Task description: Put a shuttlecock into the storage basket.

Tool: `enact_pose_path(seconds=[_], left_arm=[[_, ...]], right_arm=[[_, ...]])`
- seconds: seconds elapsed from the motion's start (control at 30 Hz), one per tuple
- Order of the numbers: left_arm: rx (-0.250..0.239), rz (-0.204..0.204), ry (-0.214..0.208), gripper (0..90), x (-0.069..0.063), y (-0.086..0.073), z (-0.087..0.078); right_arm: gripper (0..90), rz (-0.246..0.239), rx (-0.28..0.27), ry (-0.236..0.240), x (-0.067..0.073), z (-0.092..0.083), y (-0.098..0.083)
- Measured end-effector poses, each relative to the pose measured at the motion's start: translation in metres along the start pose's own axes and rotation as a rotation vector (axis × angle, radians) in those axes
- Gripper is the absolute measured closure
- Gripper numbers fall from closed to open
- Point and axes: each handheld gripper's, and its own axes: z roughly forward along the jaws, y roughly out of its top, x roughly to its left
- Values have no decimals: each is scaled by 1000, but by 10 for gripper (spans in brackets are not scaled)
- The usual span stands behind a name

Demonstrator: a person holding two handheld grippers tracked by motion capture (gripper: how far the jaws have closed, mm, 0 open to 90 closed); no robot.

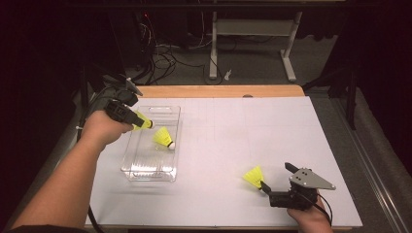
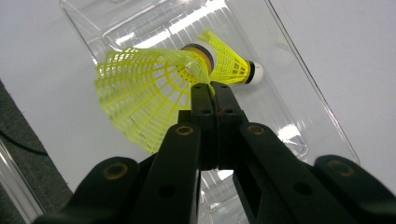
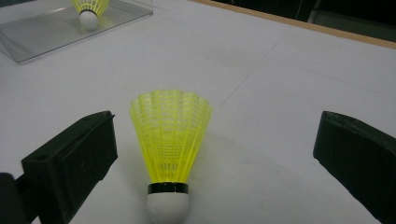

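Right beside tray (image 1: 145,172) rim, pinched shuttlecock (image 2: 140,93).

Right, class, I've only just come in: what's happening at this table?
A person is working with a gripper in each hand. The left gripper is shut on a yellow shuttlecock, holding it over a clear plastic tray where another shuttlecock lies. The right gripper is open, its jaws on either side of a third shuttlecock lying on the white table.
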Motion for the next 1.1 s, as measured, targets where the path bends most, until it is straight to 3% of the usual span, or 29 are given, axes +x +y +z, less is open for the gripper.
enact_pose_path(seconds=[0.17,0.63,0.87,1.1], left_arm=[[-3,-7,7,896,2,4,0],[11,-33,34,896,6,13,30],[8,-41,17,896,11,11,45],[-1,-21,11,896,10,14,54]], right_arm=[[2,2,-1,0,0,0,0],[2,8,4,1,-1,0,-1],[2,9,4,2,-1,0,-2],[2,10,7,3,0,1,-2]])
